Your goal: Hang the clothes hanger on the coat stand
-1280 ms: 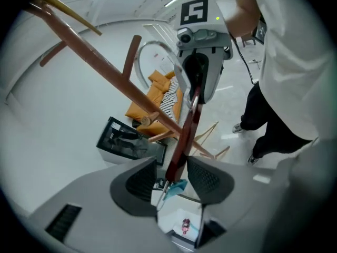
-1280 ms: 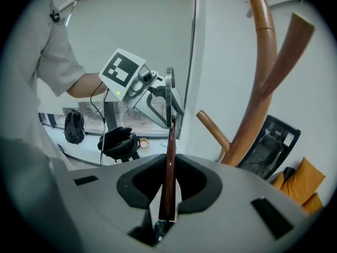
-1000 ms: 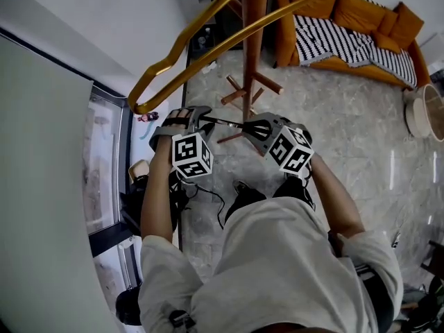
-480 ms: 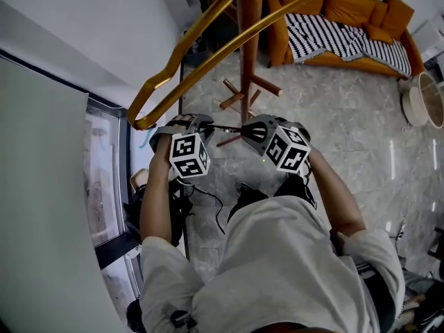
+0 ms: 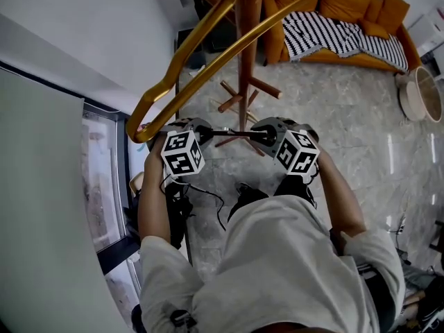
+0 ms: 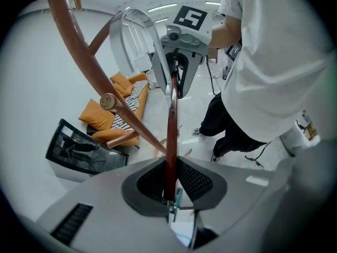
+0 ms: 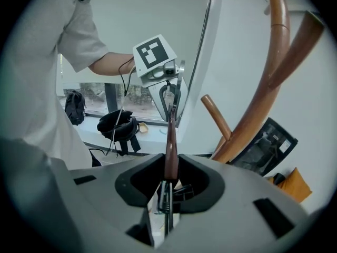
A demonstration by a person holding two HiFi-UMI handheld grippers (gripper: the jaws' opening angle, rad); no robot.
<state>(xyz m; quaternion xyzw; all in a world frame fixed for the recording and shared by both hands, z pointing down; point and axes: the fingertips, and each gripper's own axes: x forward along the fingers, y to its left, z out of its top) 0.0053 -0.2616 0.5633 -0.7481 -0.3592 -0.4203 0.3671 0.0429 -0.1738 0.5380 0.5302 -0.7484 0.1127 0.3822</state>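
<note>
A large golden-brown wooden hanger [image 5: 201, 68] hangs close under the head camera, crossing in front of the wooden coat stand [image 5: 250, 54]. Its left tip is just above my left gripper [image 5: 208, 132]. Lower down, a thin reddish-brown bar [image 5: 234, 134] runs level between my left gripper and my right gripper [image 5: 260, 136]. In the left gripper view the bar [image 6: 171, 130] ends between the closing jaws, which pinch it. In the right gripper view the bar [image 7: 171, 141] still lies between jaws that are opening. The hanger's curved arm [image 7: 271, 62] rises to the right there.
The stand's lower pegs [image 5: 232, 92] stick out just beyond the grippers. An orange sofa with a striped blanket [image 5: 333, 26] stands behind it, and a round basket [image 5: 420, 92] at the far right. A window [image 5: 104, 165] runs along the left. A black bag [image 7: 117, 125] lies by it.
The two grippers have drawn slightly apart, so more of the bar shows between them, and it now lies level. The hanger and stand have shifted a little in the view.
</note>
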